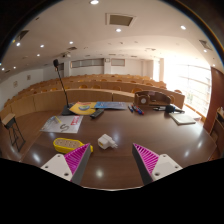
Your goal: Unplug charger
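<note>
We hold the tongs [111, 160] above the dark counter [120, 135] with their fingers spread wide, nothing between them, so the lane straight ahead lies open over bare wood. Just ahead to the left, a yellow object [67, 145] and a small white block [104, 142] narrow that side. Further left lies a printed sheet [62, 124]. Beyond, a microphone stand [64, 90], scattered papers [100, 106] and a dark device [155, 99] line the far counter. Rightward stays freer, up to a flat book [183, 118].
</note>
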### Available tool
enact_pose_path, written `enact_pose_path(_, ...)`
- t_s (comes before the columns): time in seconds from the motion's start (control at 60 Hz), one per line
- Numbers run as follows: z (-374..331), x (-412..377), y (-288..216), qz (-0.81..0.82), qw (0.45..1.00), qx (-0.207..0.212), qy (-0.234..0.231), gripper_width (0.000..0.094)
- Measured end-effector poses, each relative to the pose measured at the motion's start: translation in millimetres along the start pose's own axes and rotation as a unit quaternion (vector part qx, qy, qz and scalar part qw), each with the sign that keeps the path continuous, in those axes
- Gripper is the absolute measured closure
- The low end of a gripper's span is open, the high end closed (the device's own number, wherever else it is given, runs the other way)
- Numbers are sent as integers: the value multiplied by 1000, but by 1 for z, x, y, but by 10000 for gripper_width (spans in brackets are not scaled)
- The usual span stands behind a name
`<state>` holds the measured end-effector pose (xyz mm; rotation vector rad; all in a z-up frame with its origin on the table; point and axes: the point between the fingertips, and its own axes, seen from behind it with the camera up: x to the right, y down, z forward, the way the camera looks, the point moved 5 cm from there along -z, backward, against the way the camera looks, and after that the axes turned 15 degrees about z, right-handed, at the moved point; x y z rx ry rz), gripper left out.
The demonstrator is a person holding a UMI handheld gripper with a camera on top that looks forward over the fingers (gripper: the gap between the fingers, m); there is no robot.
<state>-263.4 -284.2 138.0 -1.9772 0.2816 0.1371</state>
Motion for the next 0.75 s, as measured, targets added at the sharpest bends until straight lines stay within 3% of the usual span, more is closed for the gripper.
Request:
enact_pose_path(0.383,-163,-28,28,-7,1000,-6,19,86)
enact_pose_path(0.75,-203,-42,29,-7,1000,4,16,86)
